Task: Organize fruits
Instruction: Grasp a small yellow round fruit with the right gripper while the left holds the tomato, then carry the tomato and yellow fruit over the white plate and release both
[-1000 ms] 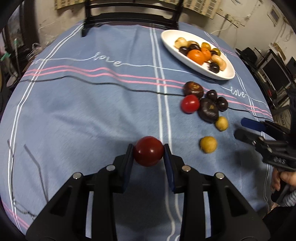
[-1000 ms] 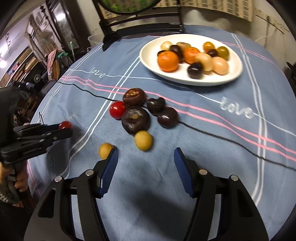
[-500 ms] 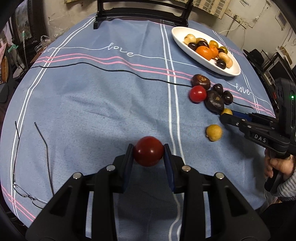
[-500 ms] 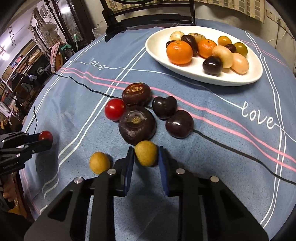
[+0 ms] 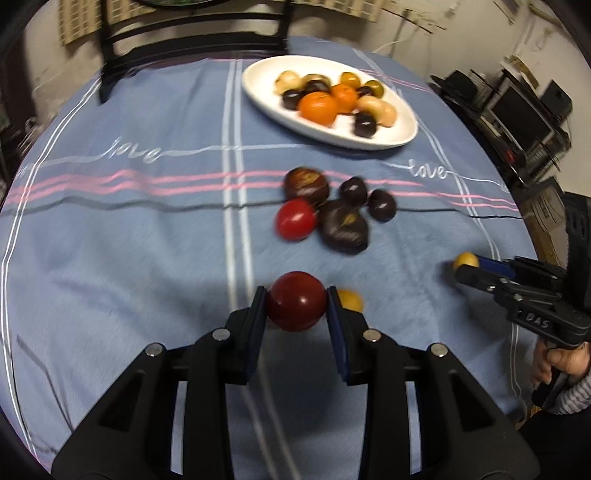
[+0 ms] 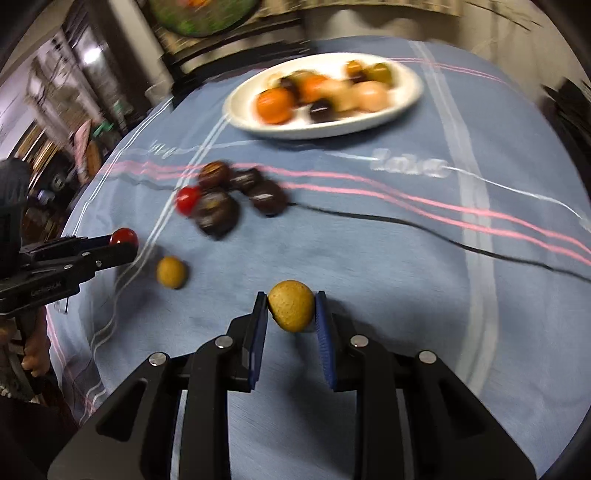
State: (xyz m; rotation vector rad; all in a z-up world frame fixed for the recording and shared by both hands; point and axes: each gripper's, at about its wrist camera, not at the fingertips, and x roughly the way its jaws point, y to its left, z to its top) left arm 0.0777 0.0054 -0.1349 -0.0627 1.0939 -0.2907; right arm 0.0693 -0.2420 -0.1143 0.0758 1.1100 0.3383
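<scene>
My left gripper (image 5: 296, 301) is shut on a dark red round fruit (image 5: 296, 301), held above the blue tablecloth. My right gripper (image 6: 291, 305) is shut on a small yellow fruit (image 6: 291, 305), lifted off the cloth; in the left wrist view it shows at the right edge (image 5: 466, 260). A second yellow fruit (image 6: 170, 272) lies on the cloth, half hidden behind my left finger (image 5: 349, 300). A cluster of one red tomato (image 5: 295, 219) and several dark fruits (image 5: 342, 226) lies mid-table. The white oval plate (image 5: 399, 136) at the back holds oranges, dark and pale fruits.
The round table wears a blue cloth (image 5: 129, 240) with pink and white stripes. A dark chair (image 5: 192, 33) stands behind it. A hand (image 5: 561, 363) grips the right tool's handle at the table's right edge. Shelves and clutter surround the table.
My right gripper closed on the yellow fruit beside the dark cluster and lifted it back toward the near edge. My left gripper, still holding the red fruit, shifted toward the cluster and plate.
</scene>
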